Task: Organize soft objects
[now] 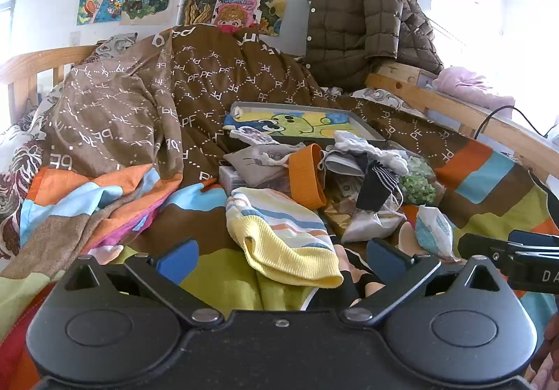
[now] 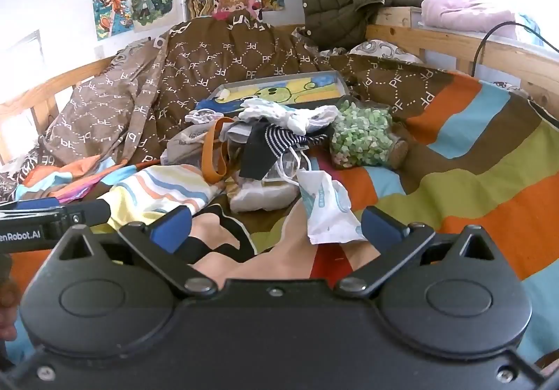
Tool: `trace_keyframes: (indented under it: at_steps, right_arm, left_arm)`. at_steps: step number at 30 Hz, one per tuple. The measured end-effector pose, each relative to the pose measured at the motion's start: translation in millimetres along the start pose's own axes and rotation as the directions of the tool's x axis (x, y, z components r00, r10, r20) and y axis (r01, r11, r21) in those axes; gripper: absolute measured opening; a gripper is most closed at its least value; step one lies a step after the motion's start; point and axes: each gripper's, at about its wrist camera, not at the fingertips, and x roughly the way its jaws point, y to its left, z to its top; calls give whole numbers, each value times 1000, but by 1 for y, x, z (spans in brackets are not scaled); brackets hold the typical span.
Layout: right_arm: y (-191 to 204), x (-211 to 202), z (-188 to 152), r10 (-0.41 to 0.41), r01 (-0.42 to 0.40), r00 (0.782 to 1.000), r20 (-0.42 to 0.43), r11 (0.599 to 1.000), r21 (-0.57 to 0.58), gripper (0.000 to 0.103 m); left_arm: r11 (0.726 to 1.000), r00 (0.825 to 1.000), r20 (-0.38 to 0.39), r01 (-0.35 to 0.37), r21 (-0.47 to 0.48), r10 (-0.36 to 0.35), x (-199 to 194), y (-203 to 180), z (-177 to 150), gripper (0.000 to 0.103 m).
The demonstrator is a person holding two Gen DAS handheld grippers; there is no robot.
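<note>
Nothing sorted yet: the pile of soft objects [image 1: 349,173] sits loose mid-bed on the patchwork quilt [image 2: 471,180], striped yellow knit [image 1: 283,236] nearest, white printed pouch [image 2: 328,212] beside it. Left hand-held gripper [image 1: 281,255] and right hand-held gripper [image 2: 276,224] both gape fully, holding nothing, hovering just short of the pile.

Both wrist views sit low and close over the bed's near edge, tilted slightly downward toward the headboard wall. They share the yellow striped knit cloth [image 1: 279,236] [image 2: 164,194], the right view set further right.
</note>
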Motion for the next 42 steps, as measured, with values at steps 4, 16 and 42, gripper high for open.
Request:
trace_keyframes:
  at_steps: [4, 16, 42]
  right_arm:
    - [0, 0, 0, 1, -1, 1000, 0, 1000, -1, 102]
    - [0, 0, -1, 3, -3, 1000, -1, 1000, -1, 102]
    - [4, 0, -1, 7, -7, 1000, 1, 1000, -7, 103]
  left_arm:
    - [1000, 1000, 2, 4, 3, -4, -4, 0, 2, 102]
    - [1000, 1000, 4, 5, 4, -5, -5, 0, 4, 102]
    - [1000, 1000, 6, 6, 4, -6, -5, 0, 3, 102]
